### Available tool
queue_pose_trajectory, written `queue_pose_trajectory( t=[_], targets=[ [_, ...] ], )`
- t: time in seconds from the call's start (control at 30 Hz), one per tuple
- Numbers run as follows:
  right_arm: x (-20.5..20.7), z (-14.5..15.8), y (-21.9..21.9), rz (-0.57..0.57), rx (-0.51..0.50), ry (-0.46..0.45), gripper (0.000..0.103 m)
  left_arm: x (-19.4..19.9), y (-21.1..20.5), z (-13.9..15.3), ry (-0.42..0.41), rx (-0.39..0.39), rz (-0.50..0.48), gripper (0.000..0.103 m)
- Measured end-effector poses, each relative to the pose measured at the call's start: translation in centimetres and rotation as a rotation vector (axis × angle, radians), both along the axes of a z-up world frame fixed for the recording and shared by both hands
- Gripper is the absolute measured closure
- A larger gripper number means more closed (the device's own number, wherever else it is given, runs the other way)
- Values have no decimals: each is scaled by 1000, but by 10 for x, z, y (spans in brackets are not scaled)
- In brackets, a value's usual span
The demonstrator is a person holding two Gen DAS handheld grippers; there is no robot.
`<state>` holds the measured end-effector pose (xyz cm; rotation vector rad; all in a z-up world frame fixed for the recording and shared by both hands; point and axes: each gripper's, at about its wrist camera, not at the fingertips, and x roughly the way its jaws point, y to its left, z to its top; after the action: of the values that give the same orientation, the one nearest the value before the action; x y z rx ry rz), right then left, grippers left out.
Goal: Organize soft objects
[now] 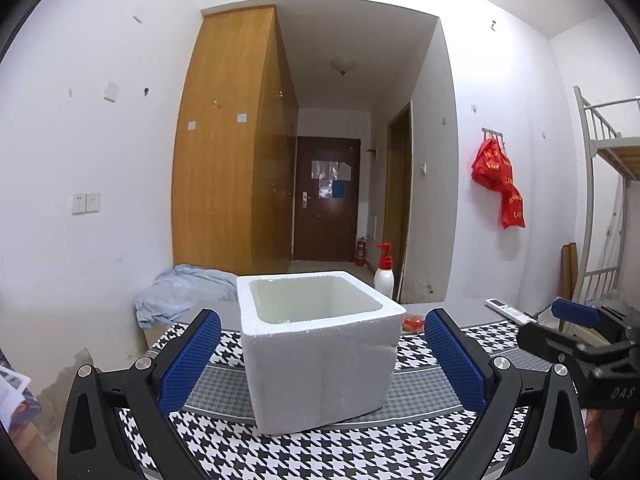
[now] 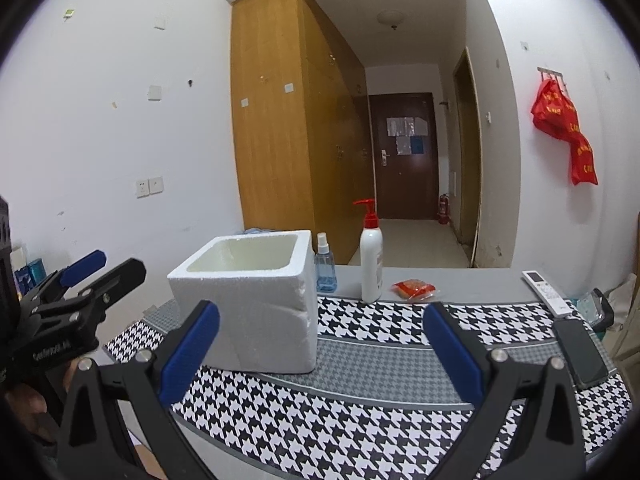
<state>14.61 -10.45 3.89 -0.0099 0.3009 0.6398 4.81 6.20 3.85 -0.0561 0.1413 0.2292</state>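
Both sets of jaws spread wide, gripping nothing: left gripper (image 1: 322, 354) straddling white foam box (image 1: 320, 344) on houndstooth mat (image 1: 312, 452); right gripper (image 2: 322, 354) just beside it. Beyond, on table (image 2: 472, 286), red packet (image 2: 414, 289), pump bottle (image 2: 371, 256), remote (image 2: 547, 292).

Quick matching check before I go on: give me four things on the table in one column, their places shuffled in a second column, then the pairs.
1. foam box
2. pump bottle
3. red packet
4. remote control

A. near the table's far right edge
B. just right of the pump bottle
C. far left on the patterned mat
D. upright, between spray bottle and packet

Pairs: 1-C, 2-D, 3-B, 4-A
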Motion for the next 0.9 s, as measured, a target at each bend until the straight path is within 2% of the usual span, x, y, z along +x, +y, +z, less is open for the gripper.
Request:
queue_pose_trajectory(
  t=[0.23,0.63,0.9],
  targets=[
    [-5,-18,-2,-5,2,-3,0,-3,-1,-7,4,10,16,1],
    [-8,-27,-10,-22,4,-7,0,-6,-2,-26,28,9,8,1],
    [-10,-29,-11,-29,8,-10,0,-7,1,-28,28,4,15,1]
  ],
)
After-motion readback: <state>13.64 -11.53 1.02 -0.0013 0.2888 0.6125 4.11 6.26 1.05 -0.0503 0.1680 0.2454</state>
